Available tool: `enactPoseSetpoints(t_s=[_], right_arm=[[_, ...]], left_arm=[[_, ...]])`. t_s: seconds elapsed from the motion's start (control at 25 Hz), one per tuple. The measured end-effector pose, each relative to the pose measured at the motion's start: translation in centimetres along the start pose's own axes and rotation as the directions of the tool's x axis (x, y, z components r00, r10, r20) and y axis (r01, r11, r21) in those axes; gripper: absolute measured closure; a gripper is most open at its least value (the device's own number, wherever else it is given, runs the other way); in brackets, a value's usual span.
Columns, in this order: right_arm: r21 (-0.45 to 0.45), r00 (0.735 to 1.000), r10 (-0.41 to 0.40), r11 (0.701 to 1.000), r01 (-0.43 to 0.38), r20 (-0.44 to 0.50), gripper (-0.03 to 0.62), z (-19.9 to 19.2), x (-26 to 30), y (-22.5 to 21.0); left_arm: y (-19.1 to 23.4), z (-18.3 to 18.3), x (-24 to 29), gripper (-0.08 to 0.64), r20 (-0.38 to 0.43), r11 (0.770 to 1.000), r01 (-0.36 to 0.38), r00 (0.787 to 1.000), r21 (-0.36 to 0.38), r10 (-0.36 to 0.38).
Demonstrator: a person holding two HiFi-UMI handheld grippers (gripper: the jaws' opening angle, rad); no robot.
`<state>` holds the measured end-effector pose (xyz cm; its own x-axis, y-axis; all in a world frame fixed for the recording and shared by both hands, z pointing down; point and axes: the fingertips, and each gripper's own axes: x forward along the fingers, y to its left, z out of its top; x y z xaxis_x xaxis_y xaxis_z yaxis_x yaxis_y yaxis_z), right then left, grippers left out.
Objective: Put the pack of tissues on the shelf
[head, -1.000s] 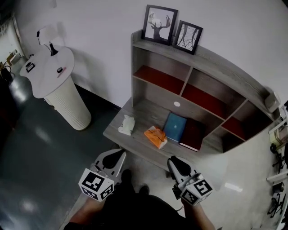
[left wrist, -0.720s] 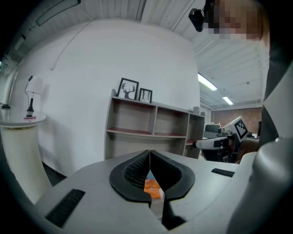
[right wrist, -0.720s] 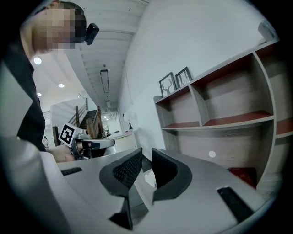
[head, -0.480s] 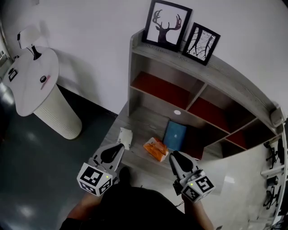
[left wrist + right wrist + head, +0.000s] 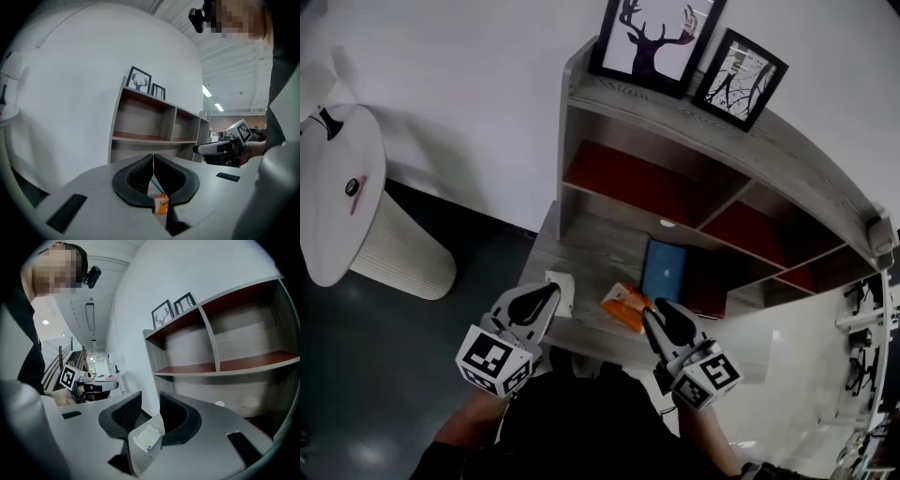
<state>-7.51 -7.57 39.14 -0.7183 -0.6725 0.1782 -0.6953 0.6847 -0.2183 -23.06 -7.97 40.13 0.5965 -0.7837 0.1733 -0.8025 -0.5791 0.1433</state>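
**Both grippers close in on the desk, neither holding anything**

The left gripper (image 5: 548, 296) and right gripper (image 5: 651, 315) are held side by side in front of the person's body, tipped slightly down. They converge, the left pointing to 1 o'clock and the right to 11 o'clock. The left's jaws are pressed together with nothing between them. The right's jaws have just been opening and stand a little apart, gripping nothing.

The pack of tissues (image 5: 565, 286) lies on the desk board (image 5: 600, 246) of the shelf unit (image 5: 694, 131), at 9 o'clock from the orange packet (image 5: 623, 303).

A second ago both grippers sat short of the desk edge. Now the shelf unit looms nearer, and in the head view the left tip overlaps the pack. The things on the desk lie as before.

Count: two grippers, one pack of tissues, one orange packet and two books, one a blue book (image 5: 664, 270) and one a dark red book (image 5: 705, 292). There are also two framed prints, a deer print (image 5: 654, 37) and a branch print (image 5: 741, 77).
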Motion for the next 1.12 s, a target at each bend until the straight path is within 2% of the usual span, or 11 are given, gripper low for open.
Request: enactPoseSetpoints(t_s=[0.16, 0.32, 0.76, 0.96, 1.12], right_arm=[[0.012, 1.0, -0.01, 1.0, 0.011, -0.028, 0.499, -1.4, 0.7, -1.4], [-0.053, 0.995, -0.016, 0.999, 0.01, -0.102, 0.467, -4.1, 1.2, -3.4], [-0.053, 0.979, -0.046, 0.998, 0.036, -0.2, 0.414, -11.6, 3.0, -7.9], [-0.068, 0.982, -0.055, 0.997, 0.043, -0.182, 0.388, -14.8, 3.7, -9.3], [-0.091, 0.975, -0.073, 0.994, 0.055, -0.212, 0.367, -17.6, 4.1, -10.9]], left_arm=[[0.3, -0.4, 1.6, 0.546, -0.008, 1.0, 0.02, 1.0, -0.013, -0.02], [0.2, -1.4, 3.5, 0.546, -0.029, 0.999, 0.03, 0.999, -0.014, -0.031], [-0.7, -6.0, 8.3, 0.546, -0.103, 0.993, 0.103, 0.989, -0.05, -0.107], [-0.9, -8.0, 10.0, 0.545, -0.121, 0.992, 0.125, 0.984, -0.029, -0.127], [-1.1, -9.9, 11.7, 0.543, -0.14, 0.989, 0.147, 0.979, -0.02, -0.148]])
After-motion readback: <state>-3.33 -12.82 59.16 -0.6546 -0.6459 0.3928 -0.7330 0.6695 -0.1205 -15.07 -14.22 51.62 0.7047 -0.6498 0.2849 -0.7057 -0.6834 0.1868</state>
